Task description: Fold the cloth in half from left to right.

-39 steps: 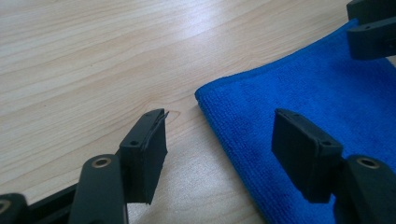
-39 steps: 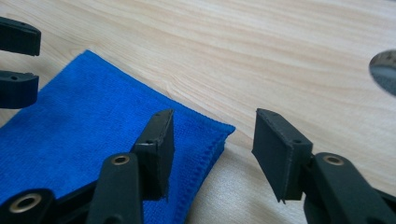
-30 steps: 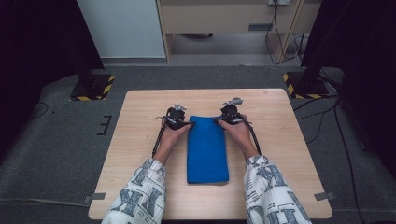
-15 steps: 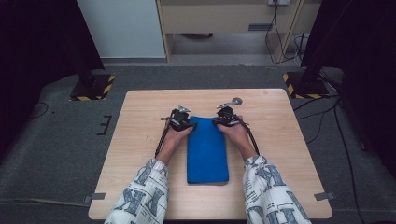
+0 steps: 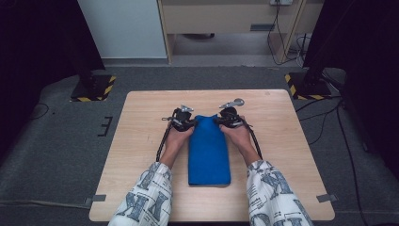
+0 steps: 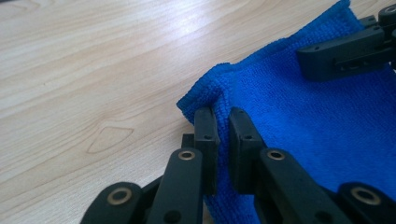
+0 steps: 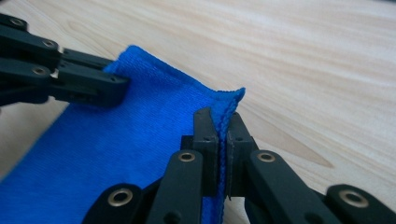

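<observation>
1. A pale wooden table (image 5: pixel 141 155) bore a folded blue microfibre cloth (image 5: pixel 208 150) at its centre, lying lengthwise.
2. Soft and light, the cloth would likely drape when lifted; its far corners offered the best hold.
3. The left gripper (image 6: pixel 223 122) and right gripper (image 7: pixel 223 122), their jaws just closing, each pinched a far corner, forearms parallel.

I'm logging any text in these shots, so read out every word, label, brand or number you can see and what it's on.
"K": a large letter printed on the patterned left sleeve; the rest of that print is too blurred to read.
Right sleeve: letter-like print, too blurred to read.
Blue cloth, table, left gripper and right gripper: no text.
</observation>
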The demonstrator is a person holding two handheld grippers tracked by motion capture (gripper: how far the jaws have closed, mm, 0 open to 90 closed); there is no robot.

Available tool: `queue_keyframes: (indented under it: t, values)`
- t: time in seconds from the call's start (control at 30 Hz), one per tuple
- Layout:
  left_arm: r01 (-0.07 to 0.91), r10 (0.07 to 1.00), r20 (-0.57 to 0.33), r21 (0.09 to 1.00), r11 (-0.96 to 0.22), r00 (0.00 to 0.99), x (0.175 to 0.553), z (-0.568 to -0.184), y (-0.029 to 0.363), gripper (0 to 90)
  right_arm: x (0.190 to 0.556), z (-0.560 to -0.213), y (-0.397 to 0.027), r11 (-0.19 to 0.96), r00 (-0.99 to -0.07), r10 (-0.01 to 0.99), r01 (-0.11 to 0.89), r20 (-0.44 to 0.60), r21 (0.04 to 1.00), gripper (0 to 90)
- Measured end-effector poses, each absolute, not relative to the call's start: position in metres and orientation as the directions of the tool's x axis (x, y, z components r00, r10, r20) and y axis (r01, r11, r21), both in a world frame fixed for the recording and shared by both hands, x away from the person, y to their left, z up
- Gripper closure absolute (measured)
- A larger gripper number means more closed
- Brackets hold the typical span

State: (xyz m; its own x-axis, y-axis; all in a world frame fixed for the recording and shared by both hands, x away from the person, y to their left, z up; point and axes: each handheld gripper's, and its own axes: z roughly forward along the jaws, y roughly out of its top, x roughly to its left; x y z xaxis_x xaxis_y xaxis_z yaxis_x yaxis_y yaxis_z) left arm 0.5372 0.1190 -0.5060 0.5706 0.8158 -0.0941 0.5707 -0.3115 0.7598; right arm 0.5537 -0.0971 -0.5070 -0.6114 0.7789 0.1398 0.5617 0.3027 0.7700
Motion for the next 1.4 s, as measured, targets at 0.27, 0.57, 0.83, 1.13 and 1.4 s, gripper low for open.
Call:
queue_keyframes:
  t: [0.27, 0.57, 0.83, 1.13, 1.4]
  values:
    - [0.522, 0.818, -0.068, 0.799, -0.298, 0.571, 0.522, -0.477, 0.118, 84.0, 0.54, -0.478, -0.101, 0.288, -0.621, 0.775, 0.514, 0.119, 0.808, 86.6]
    - [0.486, 0.814, -0.063, 0.828, -0.281, 0.578, 0.508, -0.456, 0.12, 85.1, 0.525, -0.458, -0.111, 0.236, -0.618, 0.775, 0.478, 0.134, 0.846, 86.7]
    - [0.477, 0.822, -0.068, 0.84, -0.259, 0.566, 0.505, -0.447, 0.129, 86.0, 0.521, -0.45, -0.111, 0.229, -0.629, 0.765, 0.461, 0.135, 0.857, 86.7]
    - [0.46, 0.819, -0.066, 0.852, -0.252, 0.57, 0.507, -0.44, 0.132, 85.9, 0.522, -0.445, -0.109, 0.222, -0.634, 0.761, 0.45, 0.134, 0.865, 86.6]
    - [0.447, 0.812, -0.069, 0.861, -0.245, 0.579, 0.511, -0.437, 0.127, 85.7, 0.523, -0.437, -0.116, 0.202, -0.626, 0.767, 0.444, 0.141, 0.873, 86.5]
